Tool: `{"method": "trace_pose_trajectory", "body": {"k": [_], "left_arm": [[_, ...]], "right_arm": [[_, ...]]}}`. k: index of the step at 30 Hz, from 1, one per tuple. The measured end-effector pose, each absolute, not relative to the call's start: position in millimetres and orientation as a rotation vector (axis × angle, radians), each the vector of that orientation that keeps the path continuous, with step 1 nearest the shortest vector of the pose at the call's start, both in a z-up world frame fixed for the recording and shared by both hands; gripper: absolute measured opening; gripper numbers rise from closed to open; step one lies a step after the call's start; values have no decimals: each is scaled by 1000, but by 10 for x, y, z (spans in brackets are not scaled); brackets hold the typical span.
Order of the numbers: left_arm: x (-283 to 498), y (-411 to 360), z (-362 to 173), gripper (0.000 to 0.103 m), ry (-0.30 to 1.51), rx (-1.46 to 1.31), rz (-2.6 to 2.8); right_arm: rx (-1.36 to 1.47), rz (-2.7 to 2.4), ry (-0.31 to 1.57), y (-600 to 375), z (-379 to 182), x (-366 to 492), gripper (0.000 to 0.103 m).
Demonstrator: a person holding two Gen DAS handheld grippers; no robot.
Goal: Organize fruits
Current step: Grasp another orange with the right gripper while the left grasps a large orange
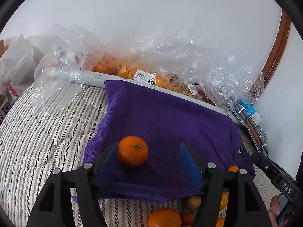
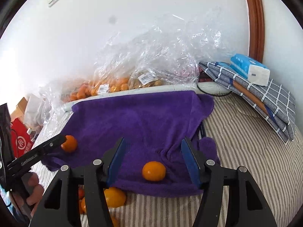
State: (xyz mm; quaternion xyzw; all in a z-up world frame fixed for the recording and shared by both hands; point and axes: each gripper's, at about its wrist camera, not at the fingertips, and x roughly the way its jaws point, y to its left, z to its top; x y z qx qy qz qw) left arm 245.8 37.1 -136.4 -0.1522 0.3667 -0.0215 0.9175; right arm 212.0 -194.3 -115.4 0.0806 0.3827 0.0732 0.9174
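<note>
At the bed's near edge loose oranges [image 1: 164, 217] lie on the striped quilt [image 1: 37, 132]. The left gripper [image 1: 149, 160] stands apart, one round orange mandarin [image 1: 133, 151] touching its left pad on the purple towel [image 1: 170, 117]. The right gripper [image 2: 153, 162] stands apart, a second mandarin [image 2: 154, 171] lying free between. Bagged fruit in clear plastic [image 1: 144, 75] lines the far edge.

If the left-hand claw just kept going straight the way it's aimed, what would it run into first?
Most likely the purple towel. The left gripper stands open and points down at the cloth, with the tangerine lying against its left finger, so it might nudge that fruit too. Depth is hard to judge in this view.
</note>
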Motion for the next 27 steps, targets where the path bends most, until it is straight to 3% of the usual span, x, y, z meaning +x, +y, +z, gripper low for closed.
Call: {"method": "trace_pose_trajectory", "body": {"k": [18,24,27], "left_arm": [[2242,277,-1186,67,643,-206,-47],[2064,438,-1130,67,650,-226,-51],[1933,540,-1155,67,660,-238,-63]], "right_arm": [[70,245,878,-1449,-1458,1448,55],[69,242,948,-1364,-1648,1603,41],[95,251,954,-1401,-1683,1665,41]]}}
